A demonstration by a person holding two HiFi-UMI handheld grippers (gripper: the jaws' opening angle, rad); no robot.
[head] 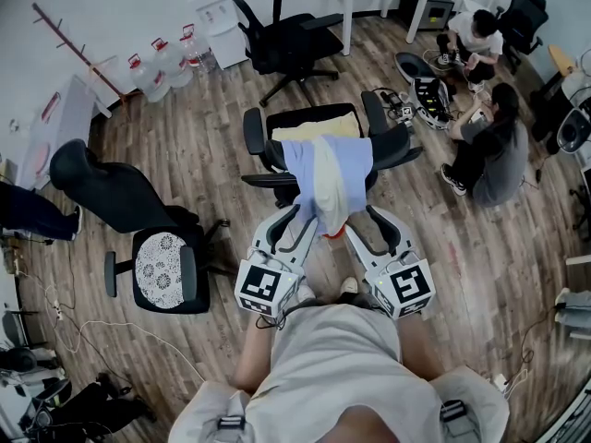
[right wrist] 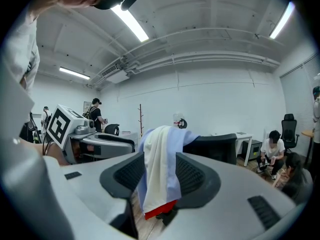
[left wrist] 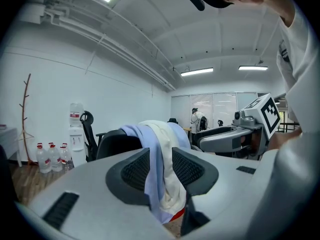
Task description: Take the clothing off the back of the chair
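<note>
Bottles [head: 164,63]: water bottles stand on the floor at the upper left, well apart from the work, and have no part in the job.
Spare chair [head: 166,270]: black with a patterned seat, to the person's left. It carries no clothing.
Left claw [head: 294,218]: about half open and aimed at the hanging cloth. Its own view [left wrist: 160,160] shows blue and cream fabric in the gap between the pads, but no pinch shows, so I judge it is not gripping.
Clothing [head: 328,178]: a pale blue garment with a cream one and a red edge at the bottom. It is draped over the chair back and hangs down on the person's side. None of it is lifted or bunched, so I judge the removal not yet begun.
Chair [head: 390,144]: a black office chair, seat turned away from the person, with a yellow cloth [head: 314,125] lying on the seat. The middle of its back is covered.
Right claw [head: 358,229]: about half open, beside the left one. Its own view [right wrist: 159,176] shows the same fabric in the gap, apparently unpinched. What is left: close on the cloth, raise it over the top of the back and draw it clear.
People [head: 489,146]: two sit on the floor at the right, well apart.
</note>
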